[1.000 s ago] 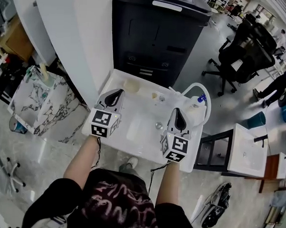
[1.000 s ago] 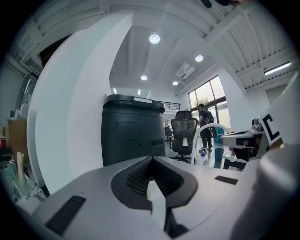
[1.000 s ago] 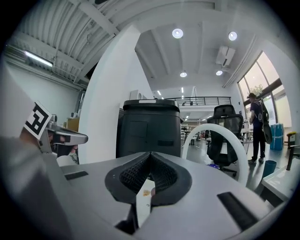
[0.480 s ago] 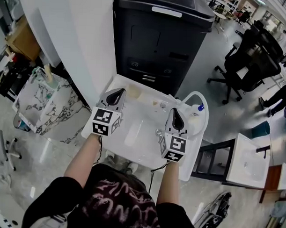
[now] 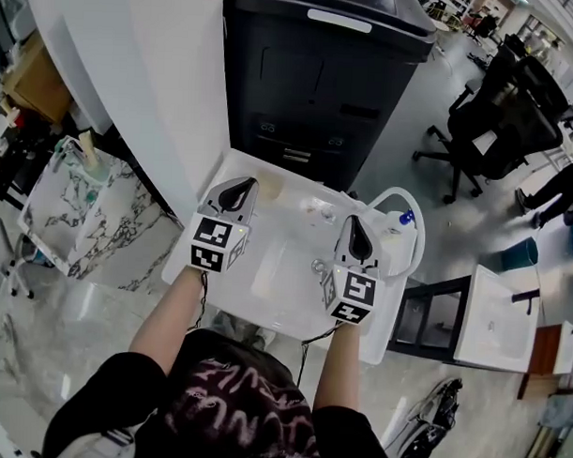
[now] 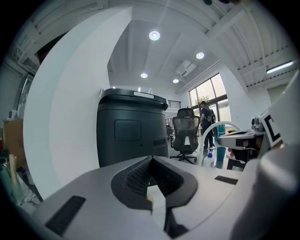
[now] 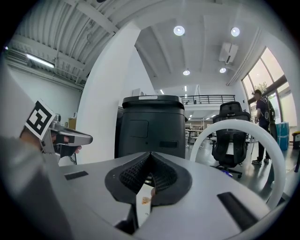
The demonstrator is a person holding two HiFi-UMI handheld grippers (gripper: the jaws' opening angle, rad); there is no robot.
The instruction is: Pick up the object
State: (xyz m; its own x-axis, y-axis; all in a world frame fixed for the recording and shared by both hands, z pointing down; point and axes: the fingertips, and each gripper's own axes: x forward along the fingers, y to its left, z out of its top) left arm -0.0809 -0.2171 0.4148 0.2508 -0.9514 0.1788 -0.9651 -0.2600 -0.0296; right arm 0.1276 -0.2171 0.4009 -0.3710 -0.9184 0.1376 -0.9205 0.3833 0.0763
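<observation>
Tongs are both pinched together and empty: I hold my left gripper [image 5: 241, 186] and right gripper [image 5: 356, 226] over the white table [image 5: 284, 298], where a small metal object [image 5: 316, 266] lies just beside the right one.

Head view looks steeply down over the table [image 5: 280, 294]; both gripper views — low, level — share the black cabinet [image 5: 315, 74].
</observation>
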